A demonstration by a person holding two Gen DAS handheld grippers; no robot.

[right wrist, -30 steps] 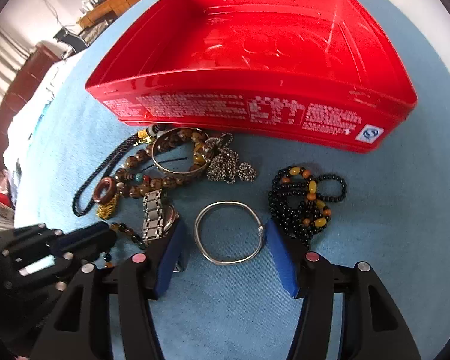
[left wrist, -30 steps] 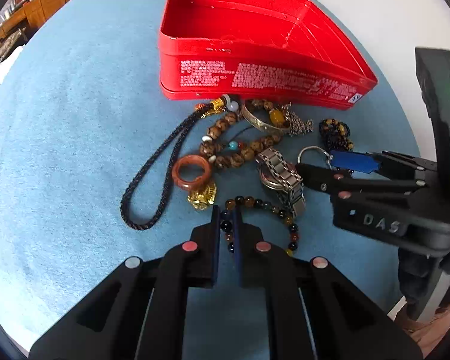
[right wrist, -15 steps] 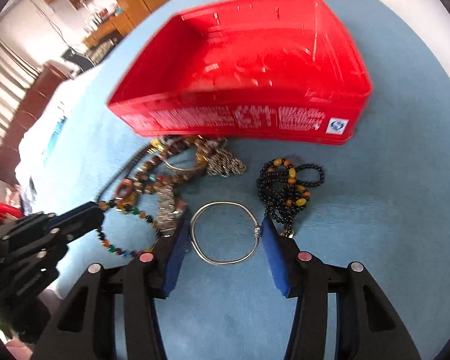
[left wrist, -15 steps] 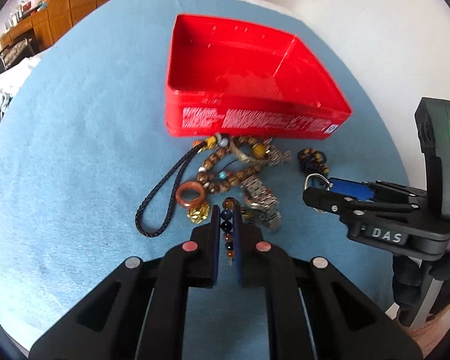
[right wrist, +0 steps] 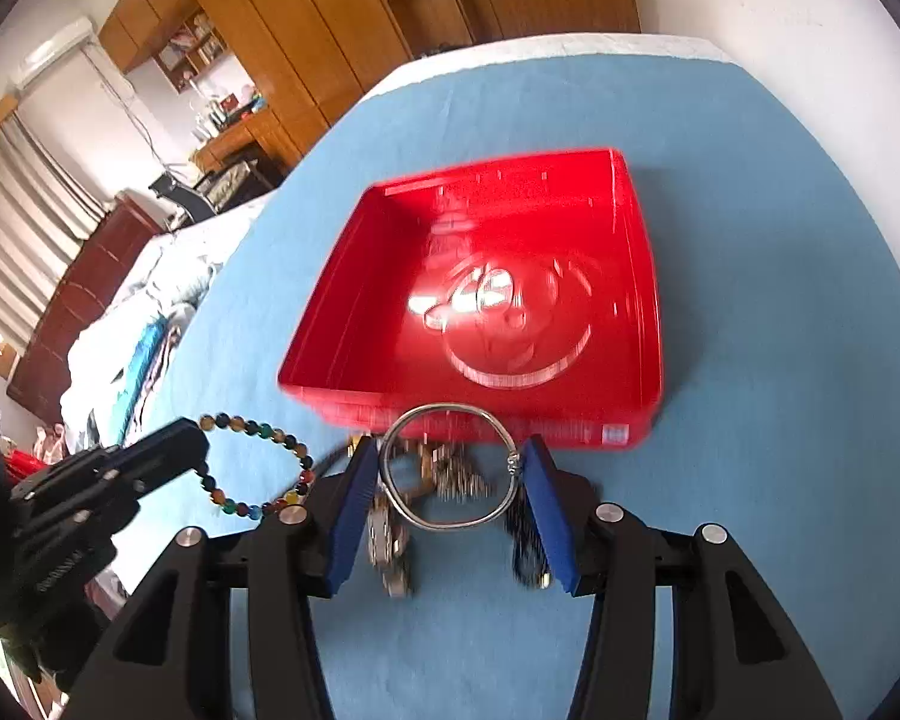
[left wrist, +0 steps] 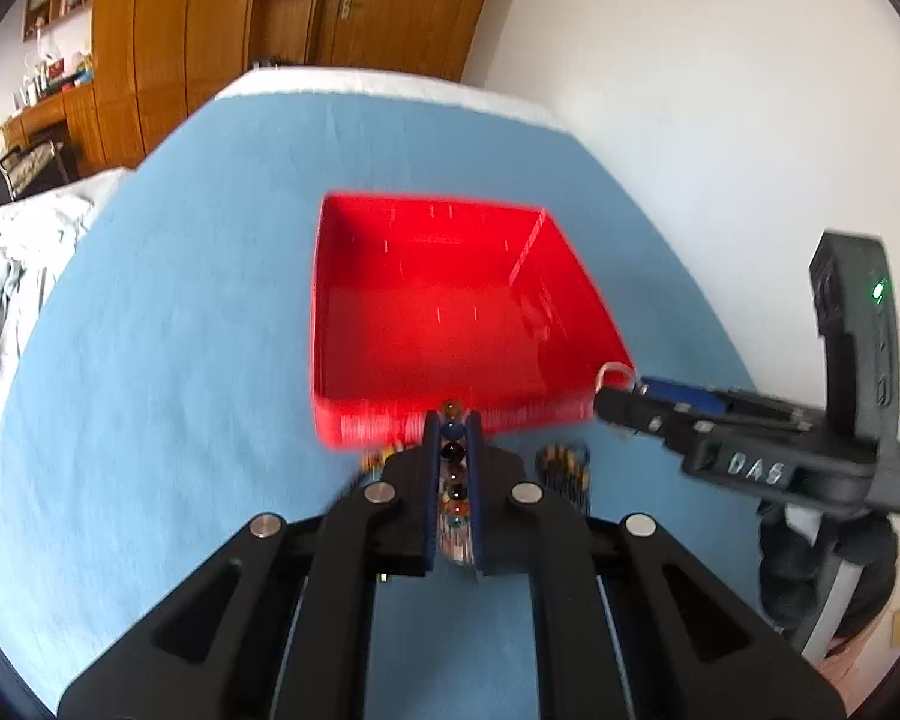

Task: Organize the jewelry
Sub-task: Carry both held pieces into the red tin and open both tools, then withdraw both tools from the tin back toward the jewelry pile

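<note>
I've lifted both pieces: left tongs (left wrist: 452, 420) clenched on bead bracelet (right wrist: 258, 462), right tongs (right wrist: 447, 483) grasping silver bangle (right wrist: 450, 468), red tin (right wrist: 498, 300) next.

Left wrist view: looks forward along the left gripper (left wrist: 452, 420) from above the near edge of the blue tabletop (left wrist: 168, 324), facing the red tin (left wrist: 456, 312) and the wooden wardrobe (left wrist: 282, 6) beyond; the right gripper (left wrist: 615, 399) enters from the right. Right wrist view: looks along the right gripper (right wrist: 450, 468) from a similar height, angled leftward, with the left gripper (right wrist: 195, 441) at lower left. Both views share the red tin (right wrist: 486, 300), the tabletop (right wrist: 780, 420) and the wardrobe (right wrist: 342, 18).
</note>
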